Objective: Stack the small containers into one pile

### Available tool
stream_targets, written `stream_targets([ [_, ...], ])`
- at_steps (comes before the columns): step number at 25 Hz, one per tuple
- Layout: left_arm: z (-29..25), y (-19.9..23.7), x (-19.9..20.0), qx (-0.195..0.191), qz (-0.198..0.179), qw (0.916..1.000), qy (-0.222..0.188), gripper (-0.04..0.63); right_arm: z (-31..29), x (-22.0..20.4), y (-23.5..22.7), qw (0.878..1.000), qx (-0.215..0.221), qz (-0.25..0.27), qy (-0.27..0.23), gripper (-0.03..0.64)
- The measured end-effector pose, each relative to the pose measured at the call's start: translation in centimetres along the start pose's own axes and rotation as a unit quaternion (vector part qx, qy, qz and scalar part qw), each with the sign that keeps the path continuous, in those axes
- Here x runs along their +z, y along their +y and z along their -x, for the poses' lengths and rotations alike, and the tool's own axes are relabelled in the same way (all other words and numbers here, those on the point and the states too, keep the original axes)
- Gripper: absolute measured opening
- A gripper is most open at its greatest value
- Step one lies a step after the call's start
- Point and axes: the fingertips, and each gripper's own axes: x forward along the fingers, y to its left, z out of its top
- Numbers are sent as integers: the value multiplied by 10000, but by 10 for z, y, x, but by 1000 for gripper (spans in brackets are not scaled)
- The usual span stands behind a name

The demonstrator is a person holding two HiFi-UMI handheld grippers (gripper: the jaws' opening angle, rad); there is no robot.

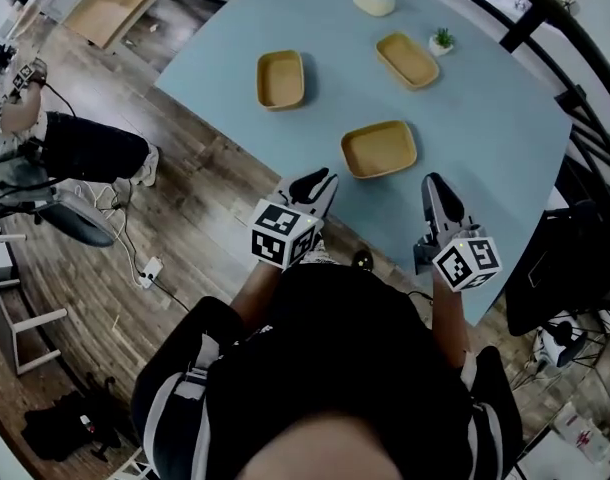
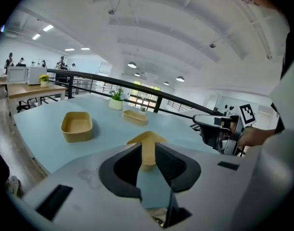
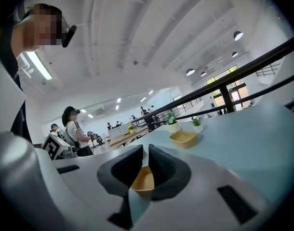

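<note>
Head view: left gripper [image 1: 318, 179], right gripper [image 1: 432, 181] narrowly parted, empty, near closest container [image 1: 379, 149].

Containers [image 1: 379, 149]: smooth, matt tan plastic is seen.
Table [image 1: 485, 118]: smooth matt blue.
Floor [image 1: 200, 198]: wood planks.
Pads [image 2: 167, 162] of left gripper [image 2: 148, 150]: ribbed black.

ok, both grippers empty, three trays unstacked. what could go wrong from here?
1. The far tan rectangular tray lies right beside a small white-potted plant; reaching for it could knock the plant over.
2. The trays lie at different angles: the nearest tan tray and the left tan tray may nest crooked unless turned.
3. The left gripper and right gripper show narrow jaw gaps; they might shove a rim, not grip it.
</note>
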Motion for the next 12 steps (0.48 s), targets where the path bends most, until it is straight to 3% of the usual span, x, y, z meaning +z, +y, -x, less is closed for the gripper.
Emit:
stream_targets([
  [2,-10,12,-2,-87,93,9997,189,131,-15,-2,-9,9999,-99,-6,129,44],
  [12,-47,30,-29,-551,508,9934,873,150,-60,-40,-57,9945,-590,-211,844,122],
])
